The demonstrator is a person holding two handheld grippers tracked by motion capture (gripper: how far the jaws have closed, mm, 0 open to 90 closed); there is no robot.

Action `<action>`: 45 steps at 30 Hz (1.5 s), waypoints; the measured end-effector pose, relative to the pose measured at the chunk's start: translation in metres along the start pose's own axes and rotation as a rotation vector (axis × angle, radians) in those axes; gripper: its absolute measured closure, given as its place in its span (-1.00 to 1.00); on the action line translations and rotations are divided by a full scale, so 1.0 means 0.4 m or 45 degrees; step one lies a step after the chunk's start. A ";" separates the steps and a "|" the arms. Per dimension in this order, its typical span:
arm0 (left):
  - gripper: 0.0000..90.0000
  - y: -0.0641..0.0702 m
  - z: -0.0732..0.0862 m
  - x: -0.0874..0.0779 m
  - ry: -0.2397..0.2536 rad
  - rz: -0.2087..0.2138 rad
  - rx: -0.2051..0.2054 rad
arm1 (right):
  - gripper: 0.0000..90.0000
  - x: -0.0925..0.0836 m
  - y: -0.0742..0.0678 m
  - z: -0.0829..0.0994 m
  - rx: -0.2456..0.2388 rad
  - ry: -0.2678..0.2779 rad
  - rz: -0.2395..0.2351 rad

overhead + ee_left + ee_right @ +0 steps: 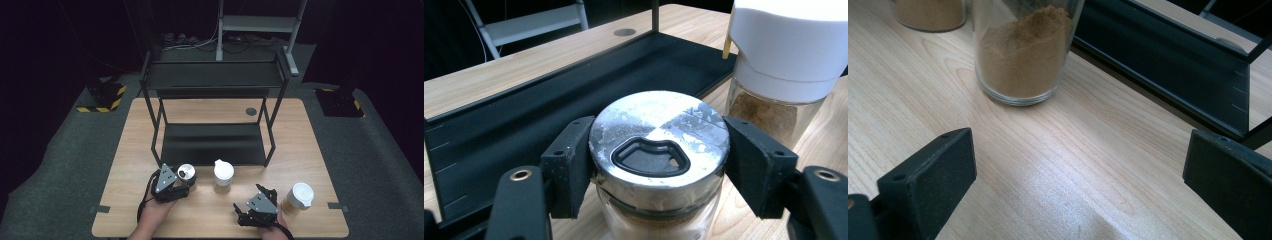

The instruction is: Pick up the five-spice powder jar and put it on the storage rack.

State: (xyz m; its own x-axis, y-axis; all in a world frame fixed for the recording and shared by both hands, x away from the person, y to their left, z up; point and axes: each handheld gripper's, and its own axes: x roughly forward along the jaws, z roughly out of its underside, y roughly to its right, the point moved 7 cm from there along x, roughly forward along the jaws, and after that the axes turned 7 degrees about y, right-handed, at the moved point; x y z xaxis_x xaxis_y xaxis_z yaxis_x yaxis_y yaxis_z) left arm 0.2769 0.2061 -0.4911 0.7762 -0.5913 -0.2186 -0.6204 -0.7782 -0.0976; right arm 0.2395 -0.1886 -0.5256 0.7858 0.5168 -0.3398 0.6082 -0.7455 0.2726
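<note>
Altogether three spice jars (223, 175), one rack (212, 80)

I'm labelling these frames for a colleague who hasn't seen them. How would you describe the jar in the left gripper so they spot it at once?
Start at the black two-tier rack on the wooden table; three jars stand in front of it. The metal-lidded jar is the leftmost, clamped in the left gripper. Its flat silver lid with a black flap sets it apart from the white-capped jar and the white-lidded cup.

Steel-lidded glass spice jar (658, 150) stands upright, brown powder inside.
</note>
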 end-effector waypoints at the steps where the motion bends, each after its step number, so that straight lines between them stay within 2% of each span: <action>1: -0.27 0.000 0.000 0.000 0.000 0.000 0.000 | -1.00 0.000 -0.001 0.000 -0.002 -0.003 0.001; 5: -0.26 0.004 0.003 0.000 0.010 -0.010 -0.001 | -1.00 0.001 -0.001 -0.002 -0.006 -0.009 -0.002; 8: -0.24 -0.004 0.007 -0.001 0.027 0.002 -0.043 | -1.00 0.001 -0.002 -0.001 -0.006 -0.006 -0.002; 21: -0.22 0.001 -0.001 0.002 0.021 0.006 -0.015 | -1.00 0.001 0.000 -0.001 -0.009 -0.005 -0.012; 25: -0.22 0.003 -0.005 0.002 0.032 0.007 -0.025 | -1.00 0.001 0.002 -0.001 -0.001 -0.006 -0.012; 45: -0.22 -0.016 -0.041 0.008 0.047 -0.067 -0.065 | -1.00 0.001 0.003 -0.001 -0.001 -0.009 -0.014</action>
State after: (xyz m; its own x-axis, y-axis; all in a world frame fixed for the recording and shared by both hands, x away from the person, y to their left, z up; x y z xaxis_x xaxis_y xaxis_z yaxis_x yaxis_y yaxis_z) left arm 0.2852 0.2057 -0.4751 0.8119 -0.5558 -0.1785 -0.5726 -0.8178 -0.0580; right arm 0.2406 -0.1889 -0.5249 0.7784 0.5218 -0.3491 0.6167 -0.7396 0.2695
